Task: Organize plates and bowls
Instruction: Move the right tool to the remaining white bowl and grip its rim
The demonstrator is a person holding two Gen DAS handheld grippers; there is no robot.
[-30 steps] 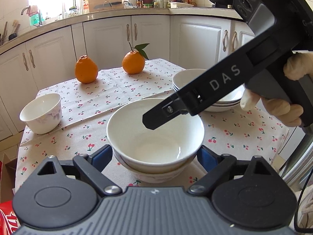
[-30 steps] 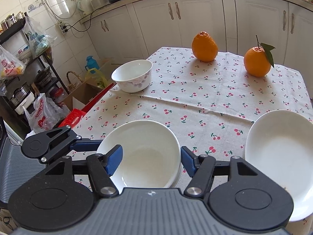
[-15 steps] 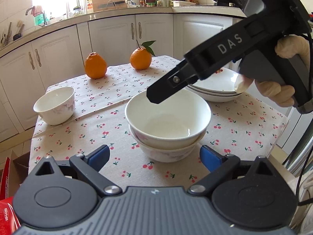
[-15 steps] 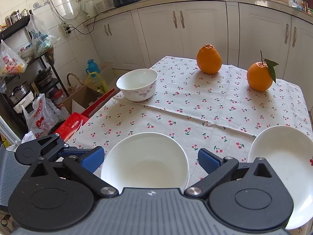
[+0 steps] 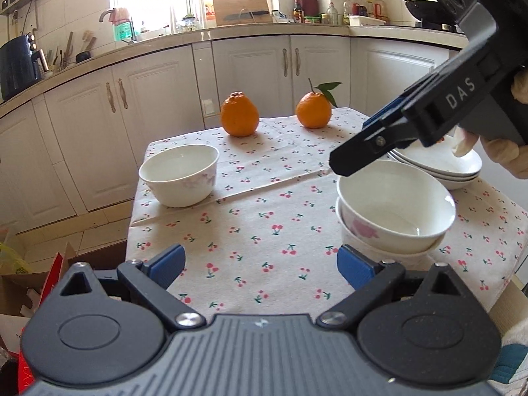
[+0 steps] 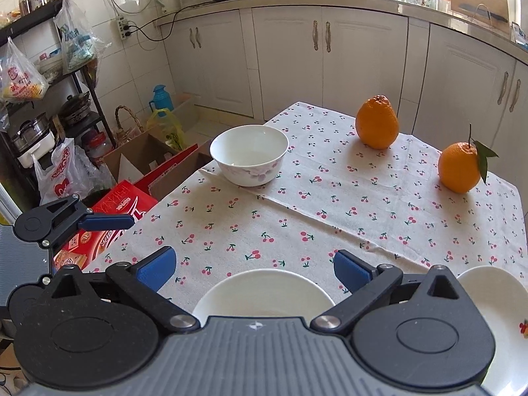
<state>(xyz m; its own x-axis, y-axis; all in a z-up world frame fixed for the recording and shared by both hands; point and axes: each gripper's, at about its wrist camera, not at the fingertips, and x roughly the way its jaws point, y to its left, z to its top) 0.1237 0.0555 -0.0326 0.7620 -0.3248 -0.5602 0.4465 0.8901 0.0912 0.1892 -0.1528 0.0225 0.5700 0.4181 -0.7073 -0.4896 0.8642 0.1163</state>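
Note:
Two white bowls sit nested (image 5: pixel 394 211) at the table's right side, seen from above as a white rim (image 6: pixel 264 292) in the right wrist view. My right gripper (image 6: pixel 254 269) hangs open just above and behind that stack, nothing between its blue pads; its finger (image 5: pixel 359 158) crosses over the stack in the left wrist view. A single white bowl (image 5: pixel 180 175) (image 6: pixel 249 153) stands at the table's left. My left gripper (image 5: pixel 260 265) is open over bare cloth, left of the stack. Stacked white plates (image 5: pixel 439 165) (image 6: pixel 498 297) lie at the right.
Two oranges (image 5: pixel 239 114) (image 5: pixel 313 110) rest at the table's far side on the cherry-print cloth (image 5: pixel 264 217). Boxes and bags (image 6: pixel 109 204) crowd the floor off the left edge. White cabinets (image 5: pixel 165 105) run behind the table. A gloved hand (image 5: pixel 501 151) holds the right gripper.
The right gripper's jaws spread wide off the top bowl and it drew back and up. The left gripper backed away and swung left, so the stack now lies to its right.

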